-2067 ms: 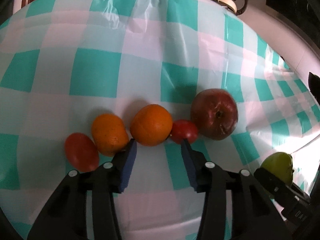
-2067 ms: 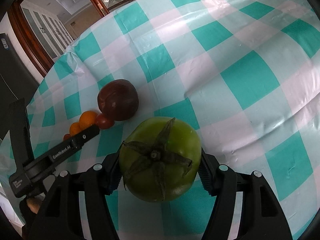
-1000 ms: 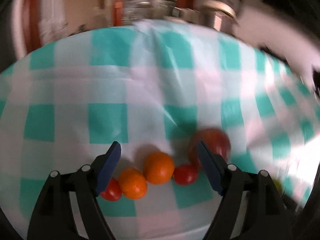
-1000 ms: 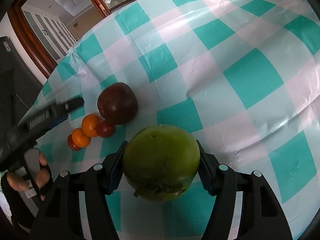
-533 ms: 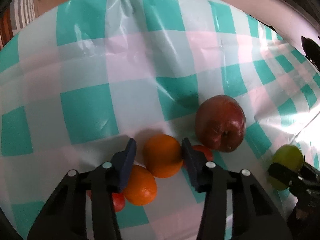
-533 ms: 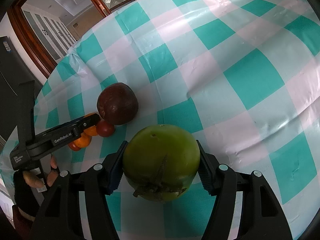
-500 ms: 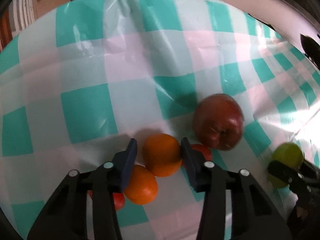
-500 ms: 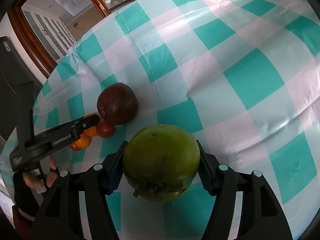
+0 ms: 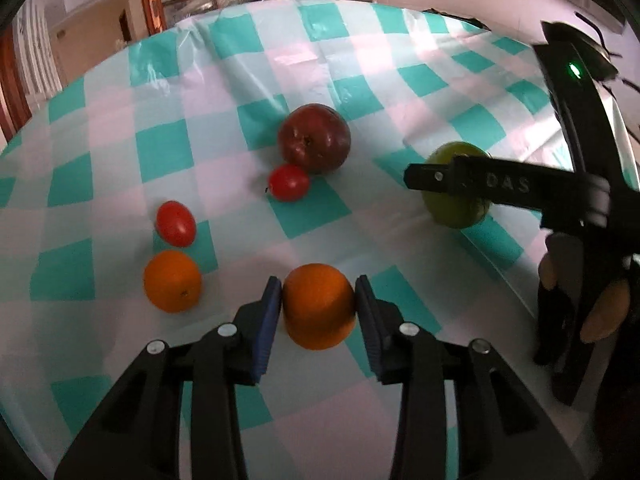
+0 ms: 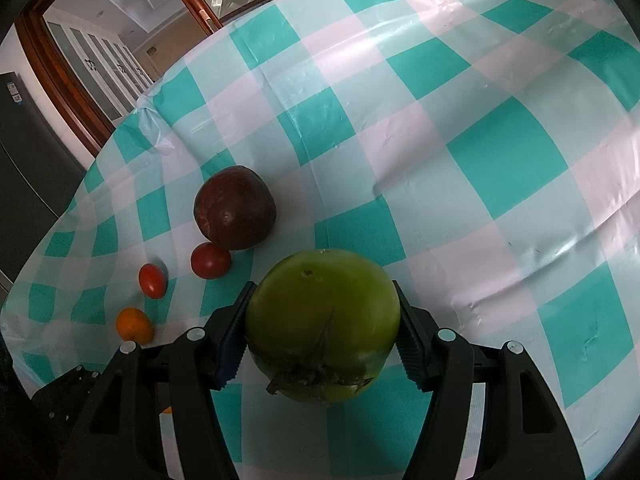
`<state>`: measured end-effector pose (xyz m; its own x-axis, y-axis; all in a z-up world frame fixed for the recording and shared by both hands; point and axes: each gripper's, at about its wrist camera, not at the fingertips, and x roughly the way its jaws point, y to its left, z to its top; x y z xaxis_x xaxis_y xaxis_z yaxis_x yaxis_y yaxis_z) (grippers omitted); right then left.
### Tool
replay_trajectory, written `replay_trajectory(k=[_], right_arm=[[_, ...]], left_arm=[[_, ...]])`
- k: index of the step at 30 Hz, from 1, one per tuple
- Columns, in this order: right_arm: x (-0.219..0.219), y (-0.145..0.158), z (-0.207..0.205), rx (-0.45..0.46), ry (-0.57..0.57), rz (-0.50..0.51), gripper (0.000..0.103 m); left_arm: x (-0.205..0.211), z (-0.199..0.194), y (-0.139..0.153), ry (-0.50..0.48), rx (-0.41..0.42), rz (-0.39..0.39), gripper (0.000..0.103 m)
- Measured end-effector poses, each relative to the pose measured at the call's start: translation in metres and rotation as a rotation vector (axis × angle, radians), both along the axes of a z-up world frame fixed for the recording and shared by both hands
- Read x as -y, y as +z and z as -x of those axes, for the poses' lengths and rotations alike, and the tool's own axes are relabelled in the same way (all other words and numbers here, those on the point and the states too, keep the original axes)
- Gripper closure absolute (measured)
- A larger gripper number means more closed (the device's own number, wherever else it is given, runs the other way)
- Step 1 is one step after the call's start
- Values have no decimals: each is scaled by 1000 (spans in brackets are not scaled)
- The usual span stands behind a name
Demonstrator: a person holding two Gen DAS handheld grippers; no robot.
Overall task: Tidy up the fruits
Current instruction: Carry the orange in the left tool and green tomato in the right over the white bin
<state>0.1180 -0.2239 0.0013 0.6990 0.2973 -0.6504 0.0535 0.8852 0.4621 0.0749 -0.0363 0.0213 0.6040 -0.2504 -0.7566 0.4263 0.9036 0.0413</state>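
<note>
Left wrist view: my left gripper [image 9: 318, 310] has pulled one round orange [image 9: 319, 306] out of the fruit row, fingers clamping it though easing open. The row is broken. My right gripper [image 10: 322, 326] still grips the green tomato [image 10: 322, 320], lower centre.

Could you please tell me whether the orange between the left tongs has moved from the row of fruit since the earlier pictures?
Yes. The orange, gripped by the left tongs, now sits nearer the camera, well clear of the apple it lay beside.
</note>
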Motion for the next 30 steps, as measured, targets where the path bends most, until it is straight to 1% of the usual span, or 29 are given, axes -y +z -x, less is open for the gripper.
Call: replay_trajectory(k=[1,2,4,6,7,8,9,11,13,19,23,25,26,28,30], right_arm=[[0,0,0,0,1,0,40],[0,0,0,0,1,1,40],[0,0,0,1,2,0,40],[0,0,0,1,2,0,40],[0,0,0,1,3,0,40],[0,0,0,1,3,0,40],[0,0,0,2,3,-1,40],[1,0,0,2,3,-4,40],[1,0,1,3,5,-7,40],[2,-1,1,6,9,-23,40],[1,3,3,32,46,-38,40],[-1,7,9,64,97,-62,40],[0,8,16,76,122,-99,40],[6,8,31,62,105,-156,40],[12,7,61,53,72,-201,40]], left_arm=[[-1,-2,-3,9,-5,-5,50],[-1,-4,-7,13,-6,-10,42],[2,-8,-14,-5,-32,9,41],[5,-9,-18,-15,-31,9,42],[10,-10,-20,-20,-24,4,46],[12,-8,-21,-31,-25,6,55],[14,-7,-21,-46,-35,16,59],[19,-3,-23,-46,-12,-14,59],[21,-1,-23,-46,-2,-28,59],[13,-1,-20,2,4,-10,59],[6,14,-16,53,6,18,59],[2,29,-12,82,15,36,59],[0,38,-9,93,16,52,59],[-5,58,-3,102,27,71,59],[-7,75,0,102,36,72,59]])
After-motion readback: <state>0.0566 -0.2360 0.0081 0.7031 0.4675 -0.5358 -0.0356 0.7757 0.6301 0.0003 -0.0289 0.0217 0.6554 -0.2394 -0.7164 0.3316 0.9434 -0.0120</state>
